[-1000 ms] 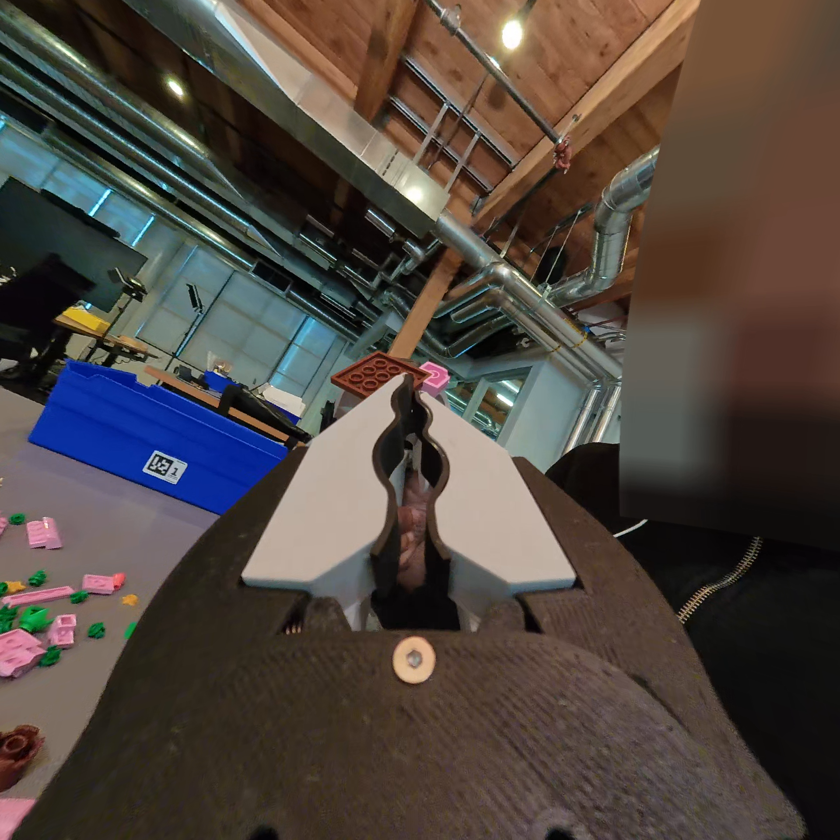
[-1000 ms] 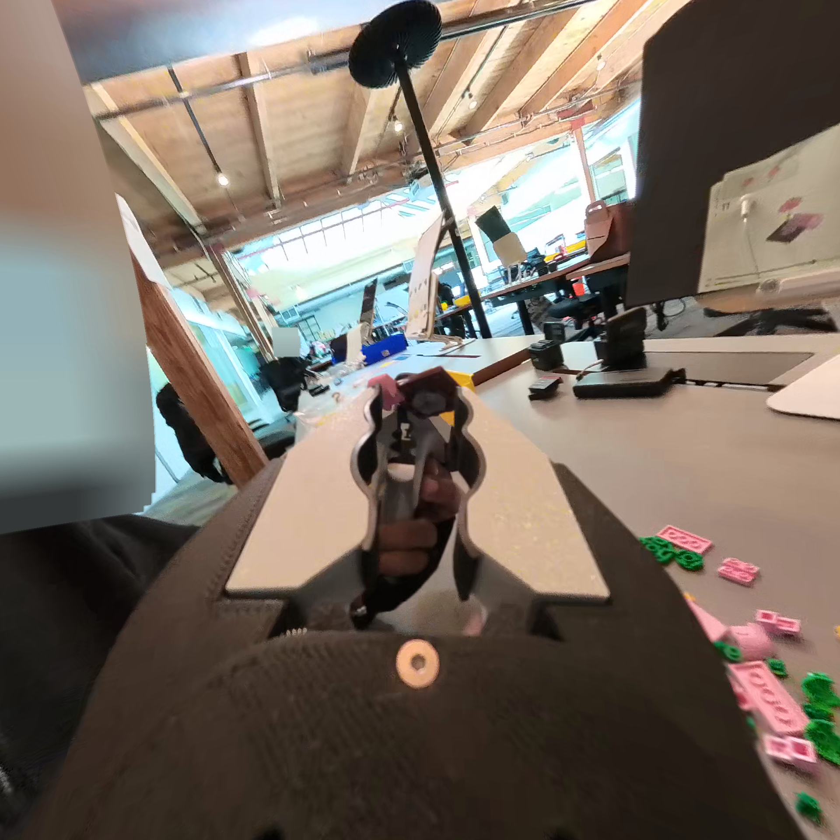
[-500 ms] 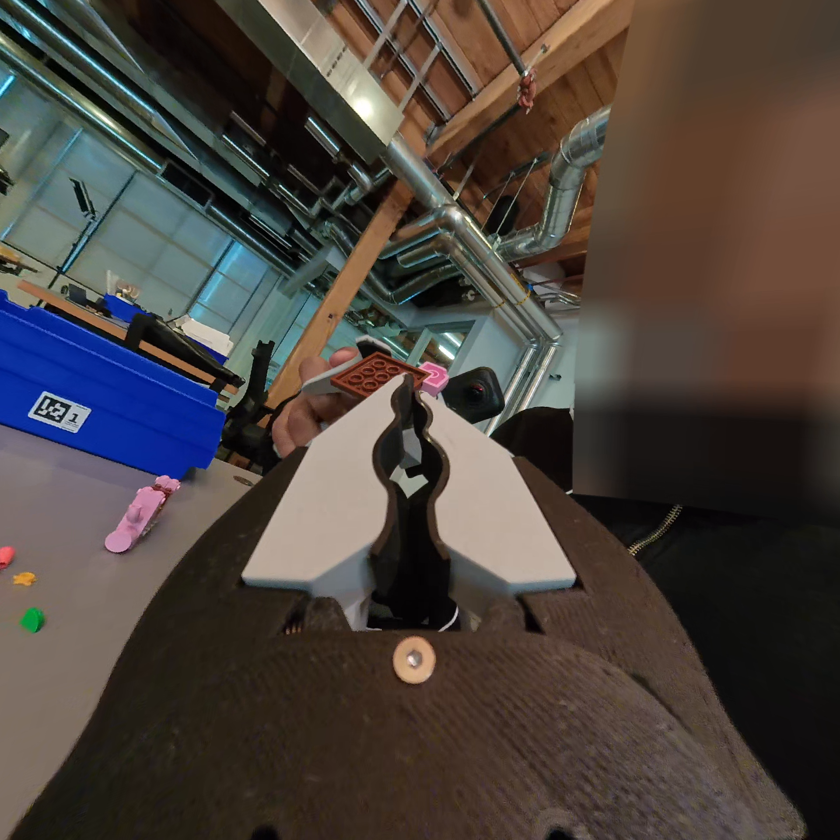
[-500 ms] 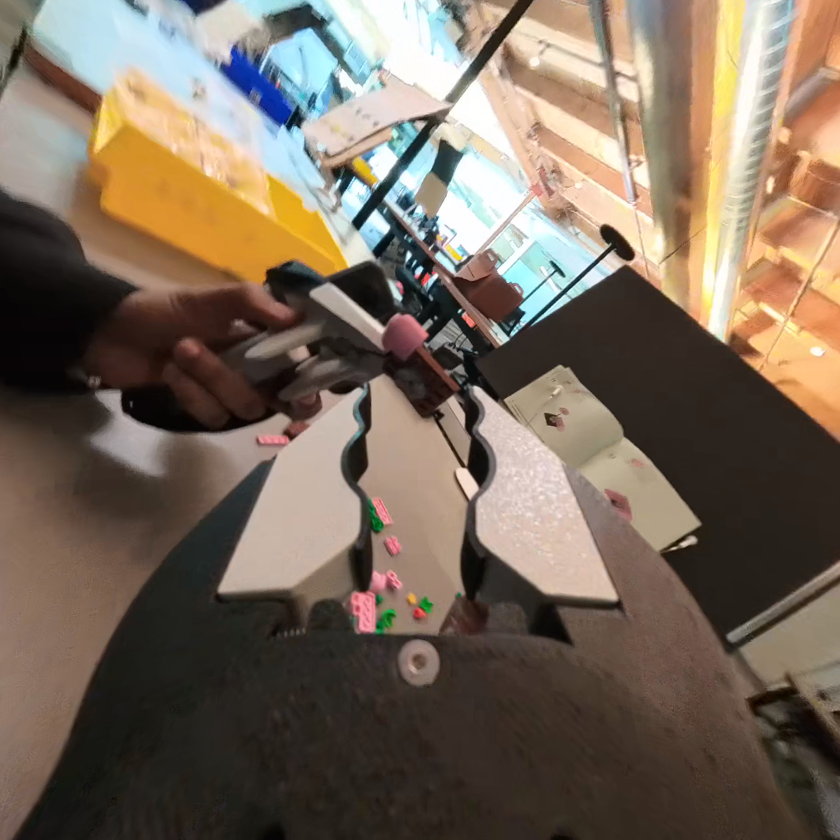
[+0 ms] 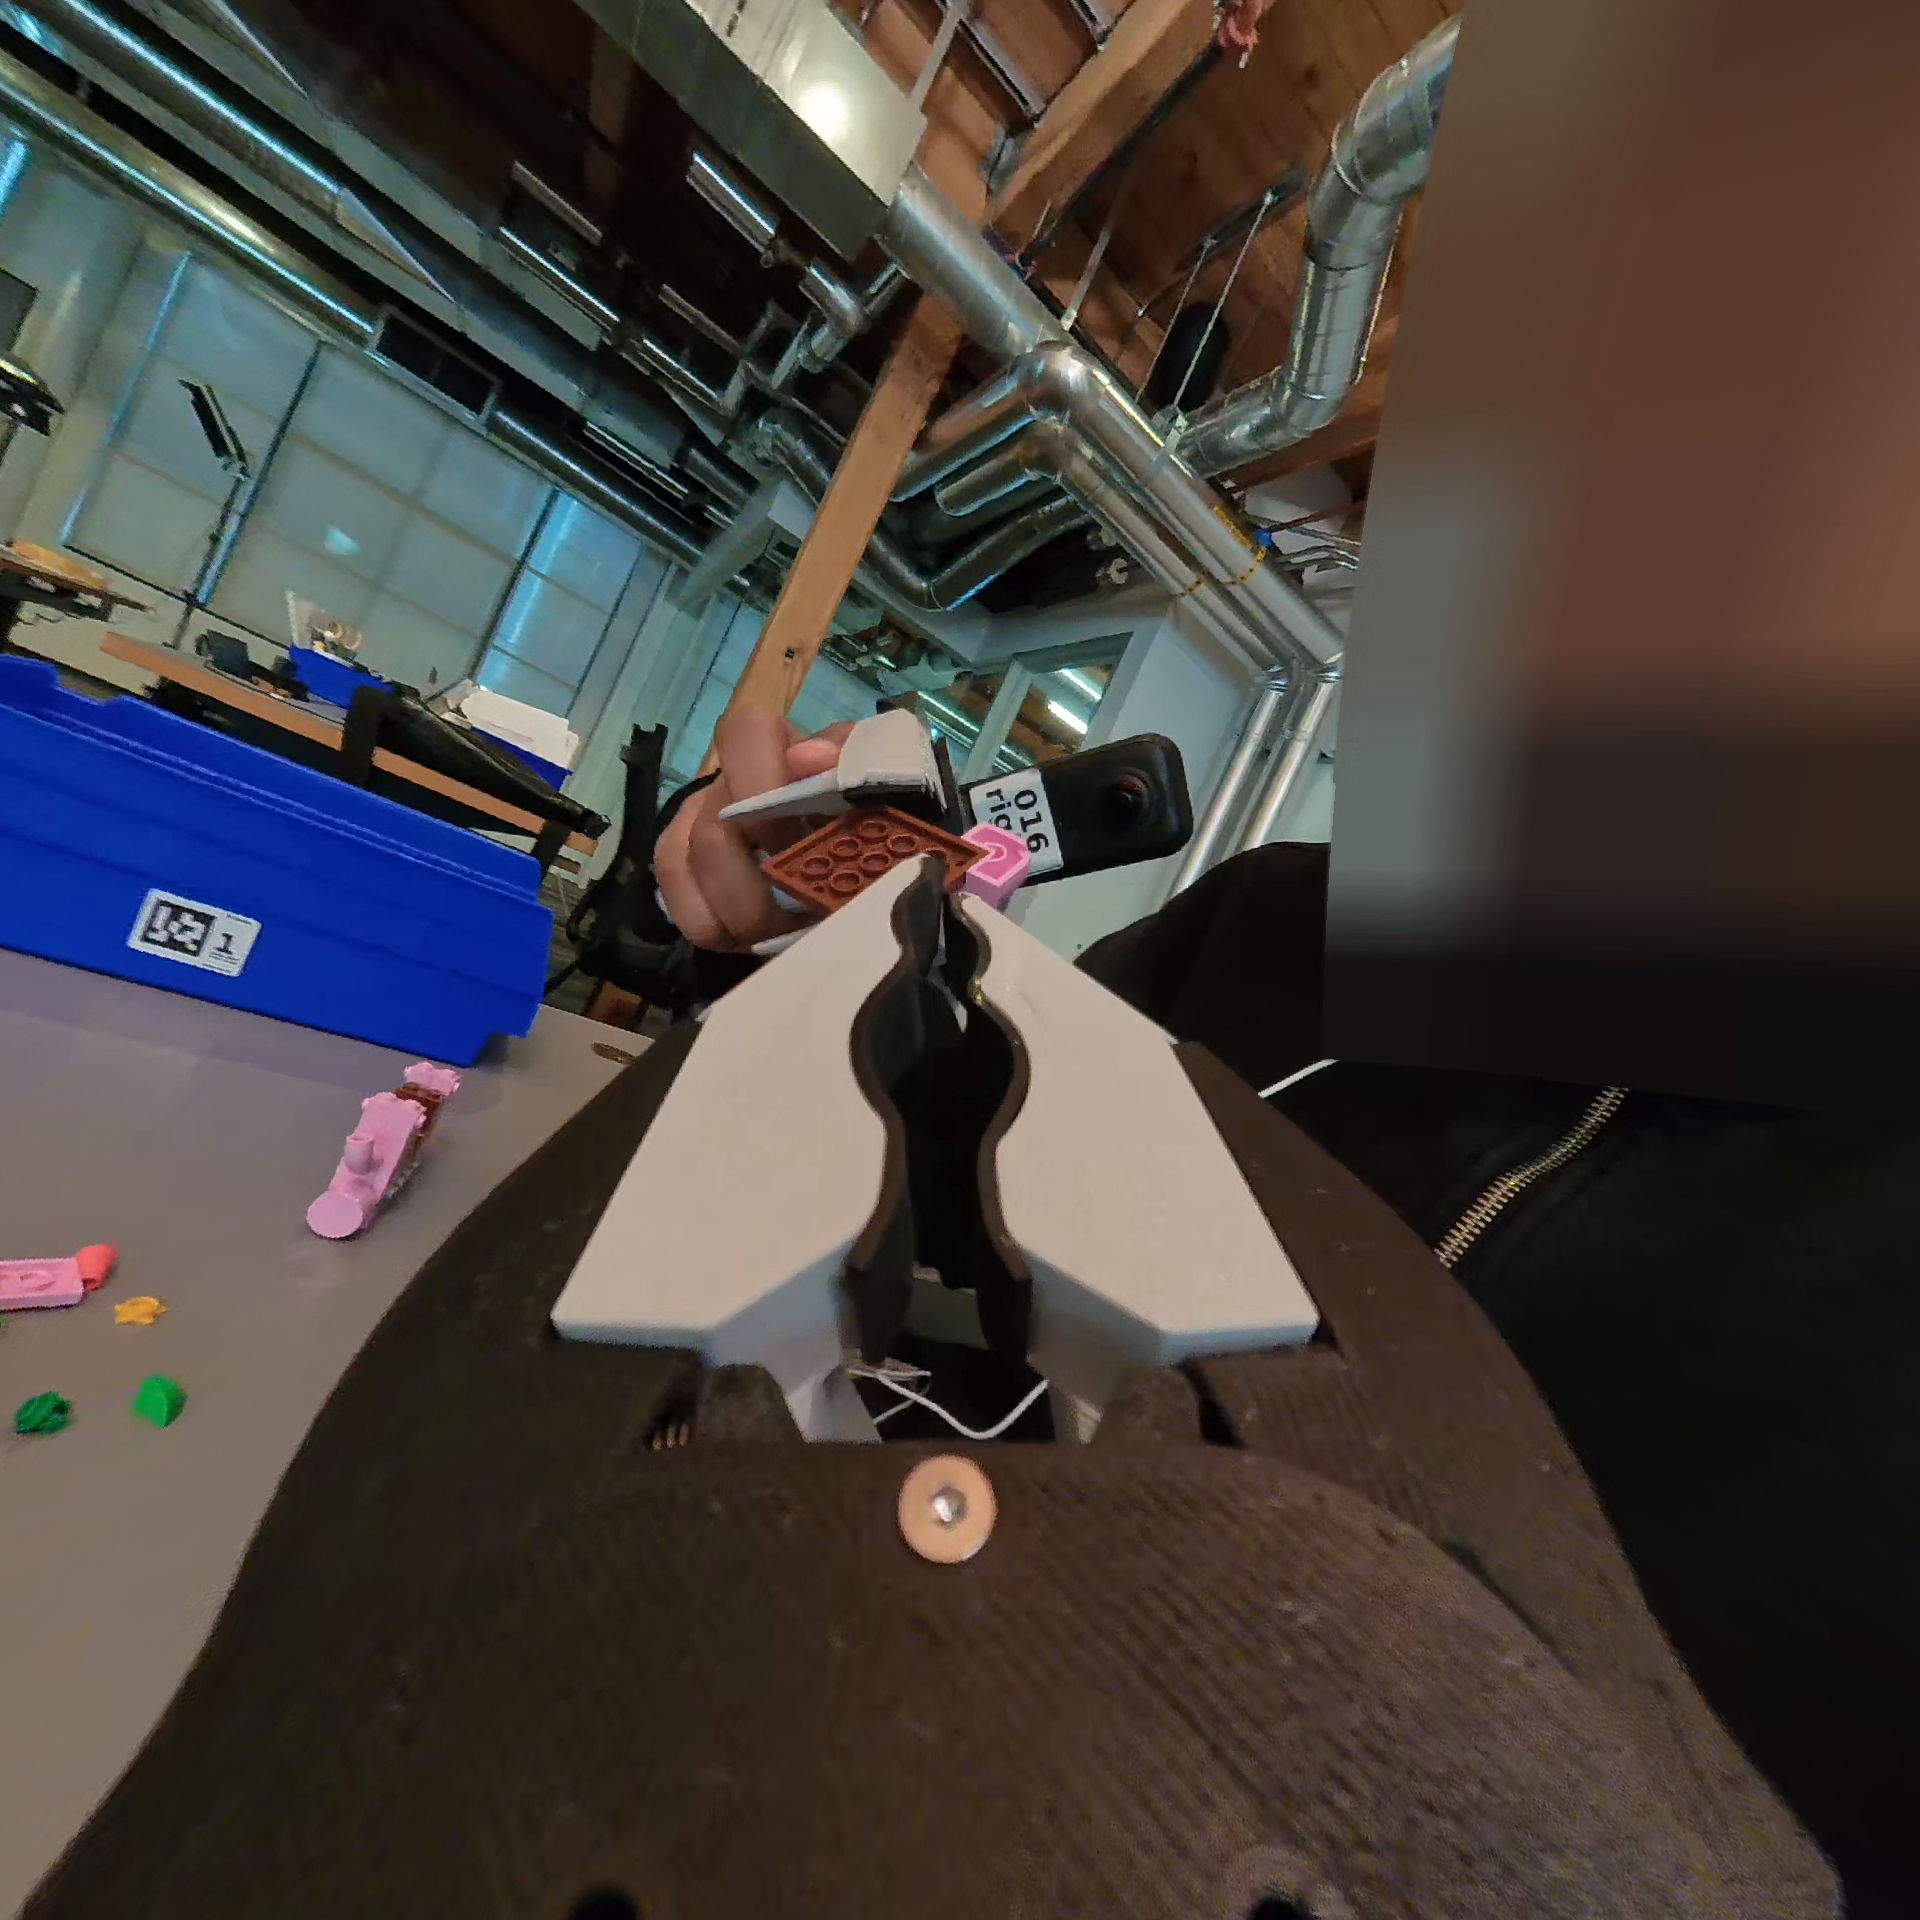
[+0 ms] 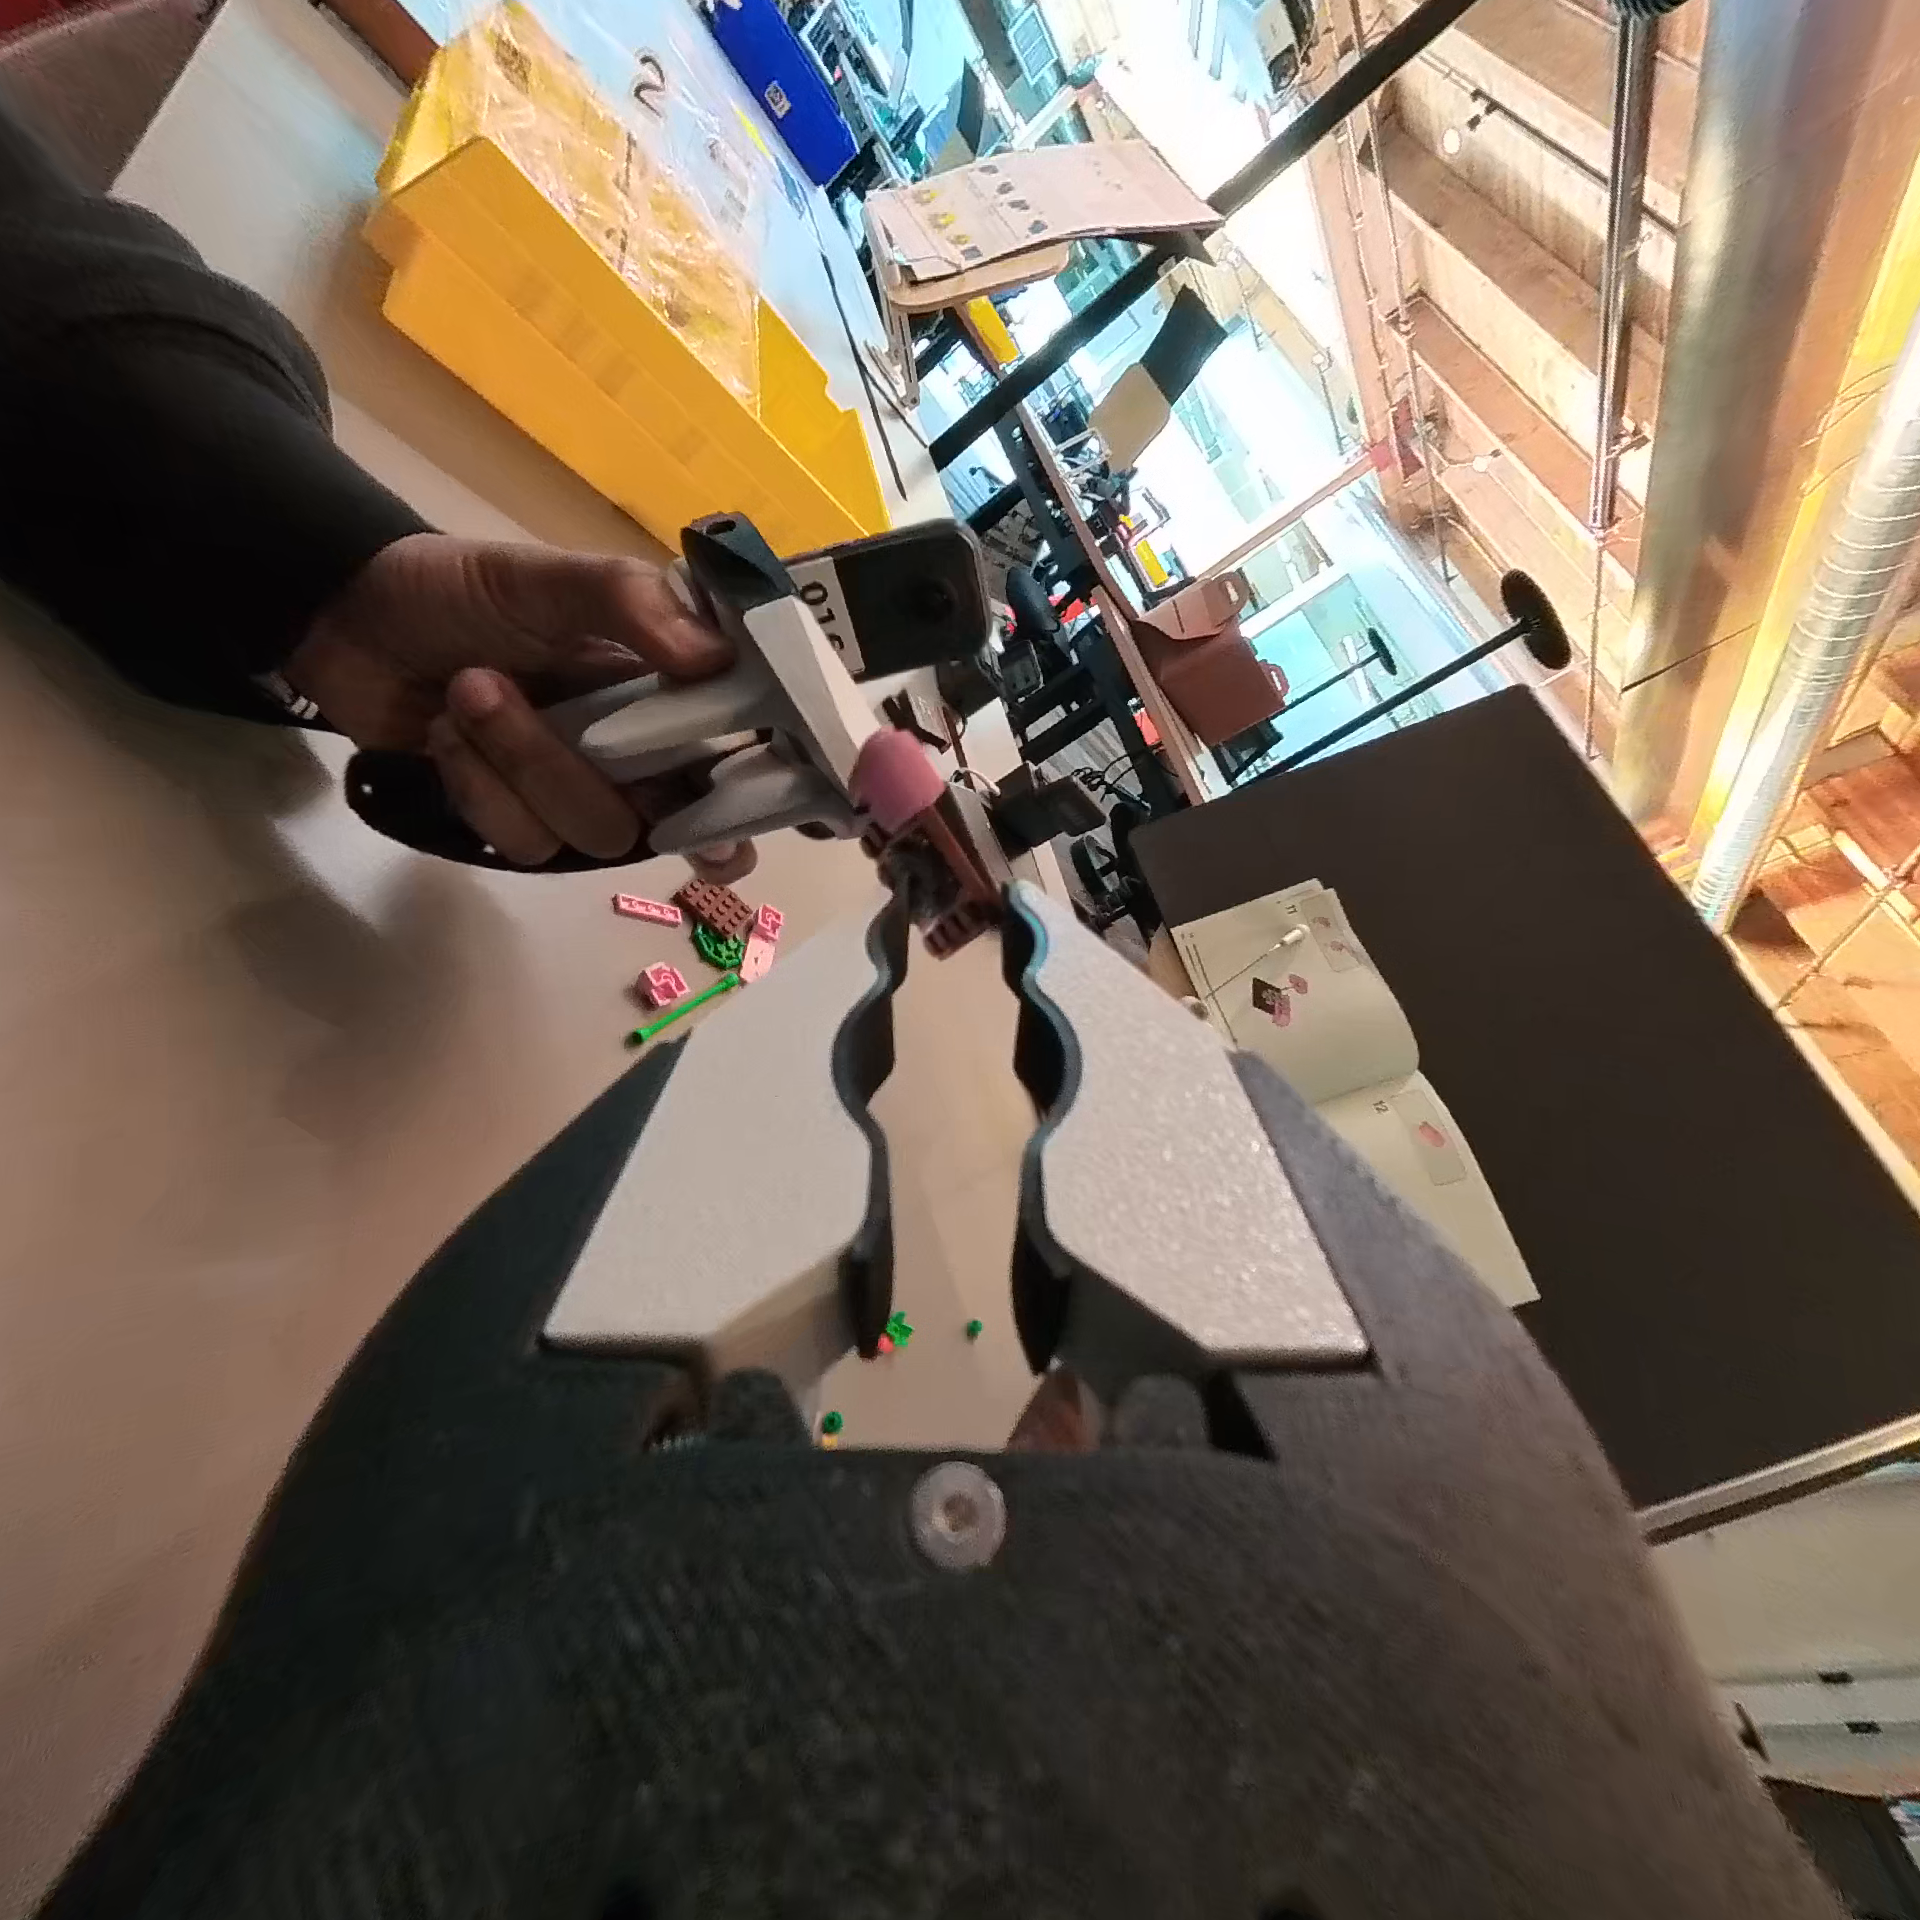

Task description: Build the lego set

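Jaws: left gripper (image 5: 940, 883) still clamps brown plate (image 5: 871, 854); right gripper (image 6: 945, 920) now spread, prob. empty.

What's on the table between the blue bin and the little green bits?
In the left wrist view, a pink assembly lies on the grey table between the blue bin and the green bits.
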`<state>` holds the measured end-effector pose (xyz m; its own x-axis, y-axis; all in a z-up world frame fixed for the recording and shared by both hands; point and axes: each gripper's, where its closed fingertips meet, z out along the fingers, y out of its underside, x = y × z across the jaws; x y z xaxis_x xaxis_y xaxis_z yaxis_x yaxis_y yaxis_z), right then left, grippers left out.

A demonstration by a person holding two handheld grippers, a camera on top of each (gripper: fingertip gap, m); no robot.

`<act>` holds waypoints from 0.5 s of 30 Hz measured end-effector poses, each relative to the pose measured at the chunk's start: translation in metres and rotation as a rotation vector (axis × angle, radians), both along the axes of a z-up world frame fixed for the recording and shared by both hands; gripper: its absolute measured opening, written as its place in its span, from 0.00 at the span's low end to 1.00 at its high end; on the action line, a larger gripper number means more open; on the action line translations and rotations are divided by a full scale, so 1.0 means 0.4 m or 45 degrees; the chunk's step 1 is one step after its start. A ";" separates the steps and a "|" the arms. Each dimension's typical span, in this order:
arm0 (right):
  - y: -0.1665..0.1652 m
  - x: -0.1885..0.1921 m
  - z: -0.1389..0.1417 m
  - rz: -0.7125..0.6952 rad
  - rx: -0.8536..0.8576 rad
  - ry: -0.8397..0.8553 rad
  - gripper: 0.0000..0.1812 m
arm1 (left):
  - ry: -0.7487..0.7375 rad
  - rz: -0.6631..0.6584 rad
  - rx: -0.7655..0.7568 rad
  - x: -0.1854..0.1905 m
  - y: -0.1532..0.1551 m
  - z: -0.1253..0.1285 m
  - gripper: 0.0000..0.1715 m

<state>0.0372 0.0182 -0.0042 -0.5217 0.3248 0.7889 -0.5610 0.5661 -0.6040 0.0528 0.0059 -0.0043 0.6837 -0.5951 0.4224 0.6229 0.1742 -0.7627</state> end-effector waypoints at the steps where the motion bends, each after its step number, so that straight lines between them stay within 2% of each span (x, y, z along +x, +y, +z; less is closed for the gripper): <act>1: -0.001 0.000 0.002 0.003 -0.012 -0.012 0.09 | 0.013 0.024 0.012 -0.002 -0.003 0.004 0.00; 4: 0.009 -0.019 0.016 -0.054 -0.107 -0.075 0.09 | 0.064 0.125 0.056 -0.013 -0.017 0.017 0.12; 7: 0.023 -0.050 -0.001 -0.122 -0.248 -0.374 0.09 | 0.234 0.376 0.031 -0.029 -0.020 0.019 0.25; 9: 0.026 -0.059 -0.028 -0.134 -0.312 -0.616 0.09 | 0.421 0.596 -0.082 -0.044 -0.003 0.000 0.25; 11: 0.024 -0.062 -0.056 -0.143 -0.379 -0.867 0.08 | 0.563 0.717 -0.185 -0.051 0.016 -0.025 0.25; 13: 0.019 -0.063 -0.065 -0.130 -0.469 -1.030 0.08 | 0.592 0.703 -0.244 -0.046 0.034 -0.046 0.23; 15: 0.014 -0.062 -0.067 -0.114 -0.519 -1.095 0.08 | 0.535 0.674 -0.277 -0.051 0.043 -0.058 0.21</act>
<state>0.0123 0.0239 -0.0310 -0.8298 0.5569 -0.0360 0.2024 0.2402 -0.9494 0.0324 0.0233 -0.0277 0.9889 -0.0697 0.1312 0.1423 0.1889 -0.9716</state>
